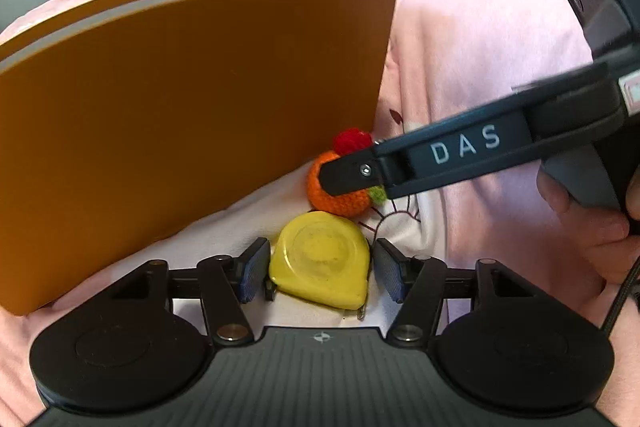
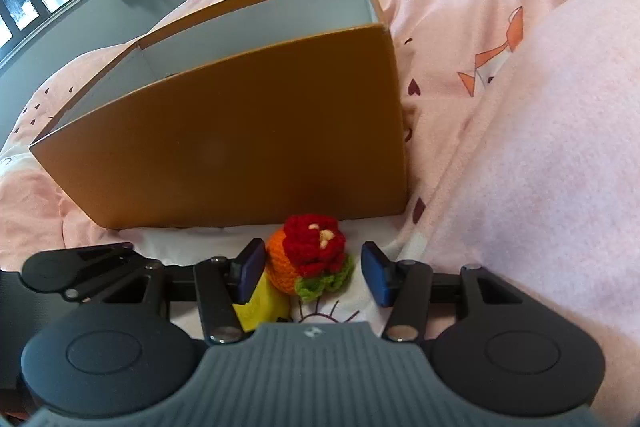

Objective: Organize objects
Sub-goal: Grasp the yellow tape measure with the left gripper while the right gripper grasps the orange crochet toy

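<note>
A yellow tape measure [image 1: 320,259] lies flat on the pink bed cover [image 1: 460,75]. My left gripper [image 1: 322,273] is open, with a blue pad on either side of the tape and a thin gap at each. Just beyond it sits a crocheted orange ball with a red flower and green leaf [image 2: 308,263]. My right gripper [image 2: 313,269] is open around that ball: the left pad is close against it and the right pad stands apart. In the left wrist view one right finger [image 1: 400,163] crosses over the ball [image 1: 340,199]. A corner of the tape [image 2: 260,307] shows in the right wrist view.
An open orange box [image 2: 240,155] with grey inner walls stands right behind both objects, its front wall [image 1: 180,115] close to them. A thick fold of pink blanket [image 2: 560,147] rises on the right. A person's hand [image 1: 592,227] holds the right gripper.
</note>
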`<action>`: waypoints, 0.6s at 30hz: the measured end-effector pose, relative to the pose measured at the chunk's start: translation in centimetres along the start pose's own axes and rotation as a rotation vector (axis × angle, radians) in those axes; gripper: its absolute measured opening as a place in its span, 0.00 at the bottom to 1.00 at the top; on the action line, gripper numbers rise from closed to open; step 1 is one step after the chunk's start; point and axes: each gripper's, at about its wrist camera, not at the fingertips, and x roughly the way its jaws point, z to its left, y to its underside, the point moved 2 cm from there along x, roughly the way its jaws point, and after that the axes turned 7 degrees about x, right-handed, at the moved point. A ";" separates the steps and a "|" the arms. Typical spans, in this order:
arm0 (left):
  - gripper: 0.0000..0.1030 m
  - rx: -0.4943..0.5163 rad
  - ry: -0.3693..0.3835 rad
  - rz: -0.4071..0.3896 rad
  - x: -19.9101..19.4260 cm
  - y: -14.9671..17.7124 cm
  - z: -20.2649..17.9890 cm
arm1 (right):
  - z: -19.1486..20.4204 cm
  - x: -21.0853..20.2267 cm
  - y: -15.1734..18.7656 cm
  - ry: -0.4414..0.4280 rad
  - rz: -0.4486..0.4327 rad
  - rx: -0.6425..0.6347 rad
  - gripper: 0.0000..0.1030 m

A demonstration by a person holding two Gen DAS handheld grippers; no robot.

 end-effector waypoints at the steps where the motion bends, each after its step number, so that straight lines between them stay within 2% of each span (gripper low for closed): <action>1: 0.68 0.007 -0.001 0.000 0.1 0.0 -0.1 | 0.1 0.1 0.0 0.000 0.002 -0.004 0.53; 3: 0.63 0.010 0.005 -0.001 0.2 0.1 -0.2 | 0.2 0.2 0.1 -0.001 0.004 -0.011 0.53; 9: 0.61 0.015 0.006 0.004 0.2 0.0 -0.4 | 0.4 0.8 0.2 0.004 0.017 -0.016 0.55; 12: 0.61 0.012 0.006 -0.001 -0.1 0.2 -0.4 | 0.5 0.9 0.2 -0.005 0.022 -0.021 0.50; 18: 0.61 -0.028 0.026 -0.017 -1.4 0.2 0.3 | 0.7 0.3 0.0 -0.007 -0.002 -0.010 0.48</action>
